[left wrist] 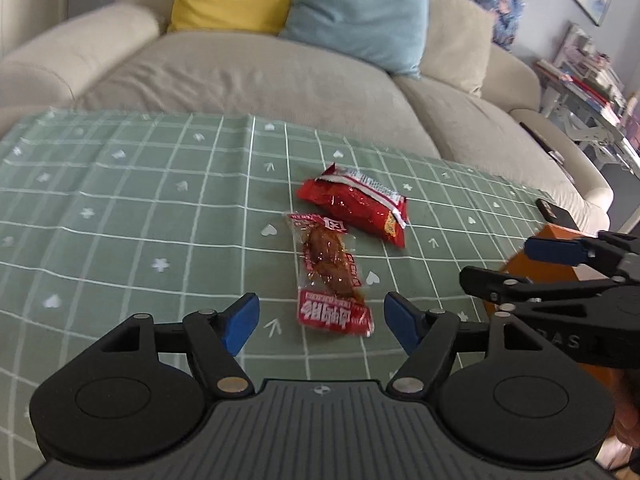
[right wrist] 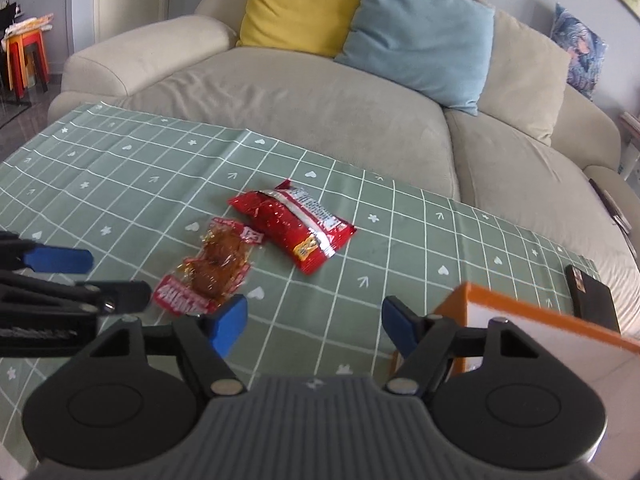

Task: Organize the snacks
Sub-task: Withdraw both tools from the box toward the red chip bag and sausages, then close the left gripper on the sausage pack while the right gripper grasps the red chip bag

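Observation:
A clear packet with a brown snack and red ends (left wrist: pixel 332 272) lies on the green checked cloth (left wrist: pixel 120 208), just ahead of my open, empty left gripper (left wrist: pixel 320 320). A red foil snack bag (left wrist: pixel 356 204) lies just beyond it. In the right wrist view the clear packet (right wrist: pixel 212 268) is at the left and the red bag (right wrist: pixel 292 228) is ahead. My right gripper (right wrist: pixel 314 320) is open and empty, beside an orange box (right wrist: pixel 520 320) at its right. The right gripper also shows in the left wrist view (left wrist: pixel 520 264).
A black flat object (right wrist: pixel 592 296) lies at the cloth's right edge. A beige sofa (right wrist: pixel 320 100) with yellow (right wrist: pixel 300 0) and light blue (right wrist: pixel 420 36) cushions stands behind the table. Shelves with books (left wrist: pixel 592 80) stand at the far right.

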Motion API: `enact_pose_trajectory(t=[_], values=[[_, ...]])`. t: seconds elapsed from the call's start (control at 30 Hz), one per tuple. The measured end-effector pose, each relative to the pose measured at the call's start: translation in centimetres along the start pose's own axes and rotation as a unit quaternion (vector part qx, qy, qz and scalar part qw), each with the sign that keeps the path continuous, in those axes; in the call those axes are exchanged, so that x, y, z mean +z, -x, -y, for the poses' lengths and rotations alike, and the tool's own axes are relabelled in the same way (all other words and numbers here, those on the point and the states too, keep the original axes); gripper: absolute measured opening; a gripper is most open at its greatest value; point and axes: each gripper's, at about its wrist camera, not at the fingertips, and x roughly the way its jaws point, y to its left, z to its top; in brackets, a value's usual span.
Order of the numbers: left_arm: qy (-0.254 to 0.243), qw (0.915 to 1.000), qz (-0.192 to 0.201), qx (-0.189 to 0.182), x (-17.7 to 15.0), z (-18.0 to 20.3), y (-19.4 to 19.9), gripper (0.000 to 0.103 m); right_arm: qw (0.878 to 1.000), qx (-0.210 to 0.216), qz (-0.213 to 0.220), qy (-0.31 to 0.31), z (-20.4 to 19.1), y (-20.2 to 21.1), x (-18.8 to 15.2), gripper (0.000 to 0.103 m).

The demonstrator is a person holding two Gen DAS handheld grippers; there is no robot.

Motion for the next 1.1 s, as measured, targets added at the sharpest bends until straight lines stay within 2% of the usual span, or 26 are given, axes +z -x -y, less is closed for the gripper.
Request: enact_pose_trajectory(t=[0.13,0.2,0.33,0.43,0.57,0.63,0.67,0.7,0.77,0.8,0.87,0.93,1.1], values=[[0.025,0.9994,-0.016,-0.017,1.4,-0.4,-2.9,0.083,0.999,-0.007,-0.011,0.03,0.4,-1.9,1.4,0.068],[0.039,0.9989,-0.026,-0.007,2.0,-0.7,-4.3,0.083,0.999,-0.007,-0.02,0.04,0.7,-3.0,2.0,0.068],[0.058,0.9969,-0.053,-0.003,2.9,-1.0,-6.7,0.083,0.997,0.021,-0.044,0.064,0.9,-5.1,3.1,0.069],[0.05,0.996,-0.07,0.024,3.2,-0.2,-8.1,0.083,0.993,0.021,-0.056,0.103,0.5,-6.3,3.0,0.07],[0.044,0.9953,-0.077,0.039,3.4,0.6,-9.1,0.083,0.991,0.02,-0.064,0.112,0.9,-7.4,3.1,0.07],[0.028,0.995,-0.079,0.053,3.5,1.1,-9.4,0.08,0.991,0.018,-0.063,0.121,0.9,-7.8,3.3,0.075],[0.023,0.9949,-0.079,0.059,3.6,1.3,-9.5,0.077,0.99,0.017,-0.062,0.125,0.8,-8.0,3.4,0.075],[0.015,0.9947,-0.079,0.064,3.6,1.4,-9.6,0.065,0.989,0.017,-0.064,0.132,0.8,-8.2,3.5,0.075],[-0.002,0.9942,-0.076,0.077,3.7,1.6,-9.7,0.048,0.988,0.021,-0.064,0.141,0.7,-8.5,3.7,0.075],[0.001,0.9948,-0.077,0.066,3.8,1.5,-9.7,0.04,0.987,0.023,-0.063,0.143,0.7,-8.7,3.8,0.075],[0.005,0.9951,-0.078,0.06,4.0,1.2,-9.6,0.037,0.986,0.024,-0.063,0.149,0.6,-9.1,4.1,0.076],[0.01,0.9949,-0.081,0.059,4.2,0.7,-9.6,0.036,0.984,0.025,-0.061,0.163,0.4,-9.6,4.4,0.084],[-0.001,0.9927,-0.085,0.086,4.5,-1.0,-8.6,0.035,0.975,0.053,-0.068,0.207,-0.4,-11.7,6.0,0.093]])
